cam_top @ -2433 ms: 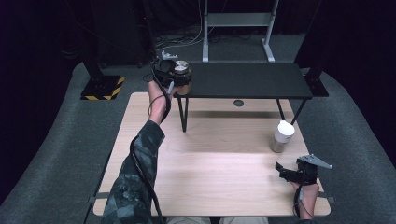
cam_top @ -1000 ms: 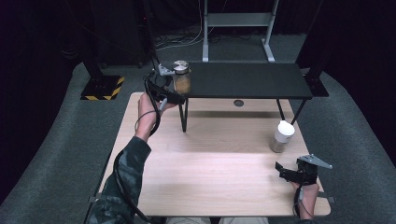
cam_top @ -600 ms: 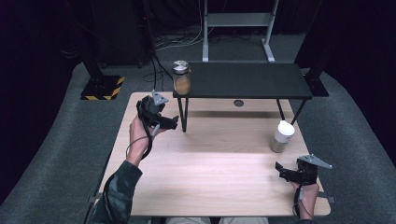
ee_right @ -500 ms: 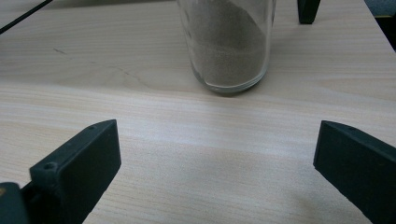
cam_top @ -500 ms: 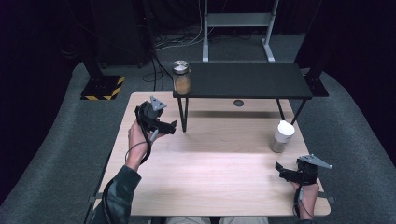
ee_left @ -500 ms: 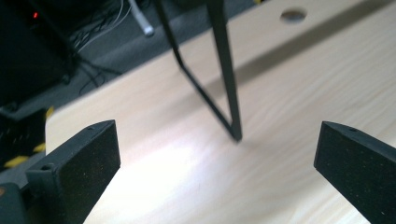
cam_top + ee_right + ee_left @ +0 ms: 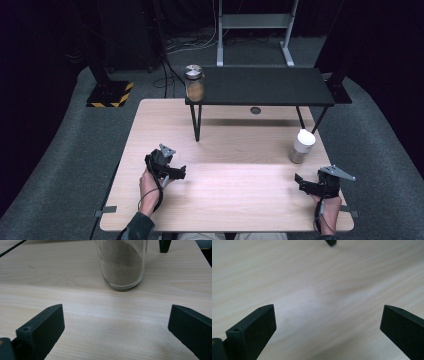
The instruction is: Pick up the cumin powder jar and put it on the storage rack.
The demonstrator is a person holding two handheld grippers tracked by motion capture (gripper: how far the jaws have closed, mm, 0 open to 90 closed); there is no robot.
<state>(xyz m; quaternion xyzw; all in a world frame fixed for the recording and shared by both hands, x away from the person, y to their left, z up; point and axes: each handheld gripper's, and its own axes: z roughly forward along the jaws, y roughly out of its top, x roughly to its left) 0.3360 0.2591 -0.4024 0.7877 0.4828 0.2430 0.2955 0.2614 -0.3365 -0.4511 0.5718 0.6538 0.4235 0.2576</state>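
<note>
1. Nearest the person, at the table's point(image 7: 235, 200) near right corner, the right gripper point(image 7: 306, 184) rests low on the wood. Its fingers point(image 7: 42, 327) are spread wide with nothing between them.
2. Straight ahead of those fingers, a little further up the table, stands the white-lidded jar point(image 7: 301, 146). In the right gripper view the same jar point(image 7: 122, 262) sits just above the gap between the jaws, near centre, slightly toward the right finger.
3. Jar is upright, long axis vertical, round glass wall, part filled with a sandy powder. Base flat on the wood, apart from both fingers.
4. Key relation: the jar lies on the right gripper's own axis, so in my judgement a plain forward push, jaws kept level, would bracket it. No turn of the hand looks needed.
5. Left gripper point(image 7: 176, 172) sits at the near left of the table, well apart from that jar. Its fingers point(image 7: 253, 332) are also open and empty, over bare wood. Right hand is clearly the nearer one.
6. Farther back, the black shelf point(image 7: 260, 86) spans the table's far edge on thin legs.
7. On the shelf's left end stands a metal-lidded jar point(image 7: 194, 82), upright and well clear of both grippers.
</note>
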